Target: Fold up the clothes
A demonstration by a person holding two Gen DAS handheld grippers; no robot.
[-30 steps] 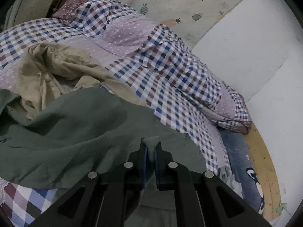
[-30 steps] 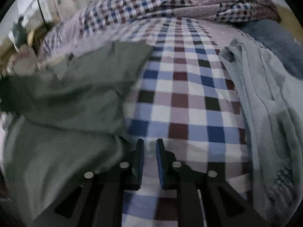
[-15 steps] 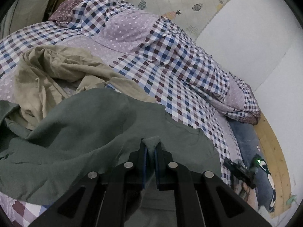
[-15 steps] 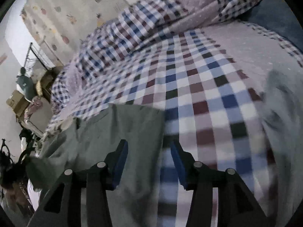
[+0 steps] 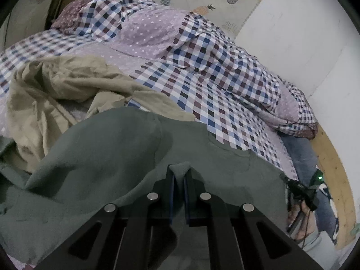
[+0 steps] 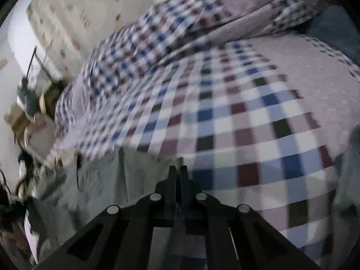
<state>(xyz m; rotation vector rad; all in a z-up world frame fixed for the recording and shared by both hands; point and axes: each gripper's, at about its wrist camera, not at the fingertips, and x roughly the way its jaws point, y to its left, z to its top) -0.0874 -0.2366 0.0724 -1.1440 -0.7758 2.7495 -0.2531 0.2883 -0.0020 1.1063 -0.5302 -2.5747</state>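
**Green shirt pinched, limp as a flag**

Left tool (image 5: 178,175) is clamped on a fold of the green garment (image 5: 108,157), spread soft and light on the checked bed (image 5: 225,103). Right tool (image 6: 178,175) looks together, seemingly nipping its edge. Best held at corners.

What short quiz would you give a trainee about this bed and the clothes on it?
1. True or false: the left gripper is shut on a fold of the dark green cloth garment.
2. Which thing lies just beyond the green garment in the left wrist view? A: a crumpled beige cloth garment. B: a red towel. C: a straw hat.
3. Fill in: the blue, maroon and white quilt covering the bed has a ____ pattern.

Key: 1 true; 2 A; 3 checked.
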